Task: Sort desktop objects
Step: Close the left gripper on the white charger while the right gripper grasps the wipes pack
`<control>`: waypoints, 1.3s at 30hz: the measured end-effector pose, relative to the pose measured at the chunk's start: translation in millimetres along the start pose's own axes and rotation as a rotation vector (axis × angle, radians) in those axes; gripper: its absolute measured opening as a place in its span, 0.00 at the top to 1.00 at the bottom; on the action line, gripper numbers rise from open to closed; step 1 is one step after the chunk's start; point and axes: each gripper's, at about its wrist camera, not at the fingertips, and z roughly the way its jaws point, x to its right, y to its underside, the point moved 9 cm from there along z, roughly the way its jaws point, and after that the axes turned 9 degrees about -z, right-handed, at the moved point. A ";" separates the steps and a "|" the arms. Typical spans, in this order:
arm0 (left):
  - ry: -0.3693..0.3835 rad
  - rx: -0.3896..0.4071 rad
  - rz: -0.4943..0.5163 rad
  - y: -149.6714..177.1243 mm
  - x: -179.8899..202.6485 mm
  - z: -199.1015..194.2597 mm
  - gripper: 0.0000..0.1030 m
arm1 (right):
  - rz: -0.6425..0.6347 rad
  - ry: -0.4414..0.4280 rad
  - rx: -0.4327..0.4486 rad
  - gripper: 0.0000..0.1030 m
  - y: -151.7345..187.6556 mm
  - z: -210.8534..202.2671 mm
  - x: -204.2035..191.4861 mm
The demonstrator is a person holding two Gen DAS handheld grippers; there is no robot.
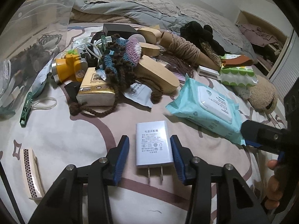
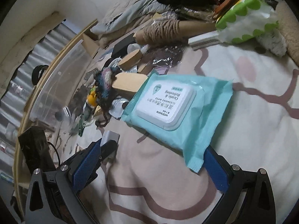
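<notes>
Left tool (image 1: 149, 155) straddles the white charger (image 1: 152, 145) lying flat on the bed sheet (image 1: 74, 134), pads not yet touching. Keep centred, close squarely on its sides. Right tool (image 2: 151, 166) open around the wipes pack (image 2: 175, 108) corner.

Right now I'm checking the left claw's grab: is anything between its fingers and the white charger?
Nothing visible. The charger lies flat on the bedsheet between the left claw's blue fingers, with bare sheet showing in a narrow gap on the left side. The wipes pack and matchbox lie off to the sides.
</notes>
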 end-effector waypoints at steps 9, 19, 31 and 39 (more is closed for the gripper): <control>-0.014 -0.020 0.010 2.3 -3.7 -3.8 0.65 | 0.030 0.122 0.133 0.00 -49.9 -12.2 54.7; -0.019 -0.082 0.052 10.2 -8.4 -7.2 0.65 | -0.114 0.024 0.125 0.00 -86.7 23.7 40.5; -0.127 -0.141 0.109 17.9 -30.6 -14.3 0.33 | -0.189 -0.008 0.004 0.00 -43.9 28.0 17.9; -0.214 -0.127 0.022 6.3 -63.9 -18.7 0.33 | -0.238 0.031 -0.032 0.00 -17.6 24.4 -1.5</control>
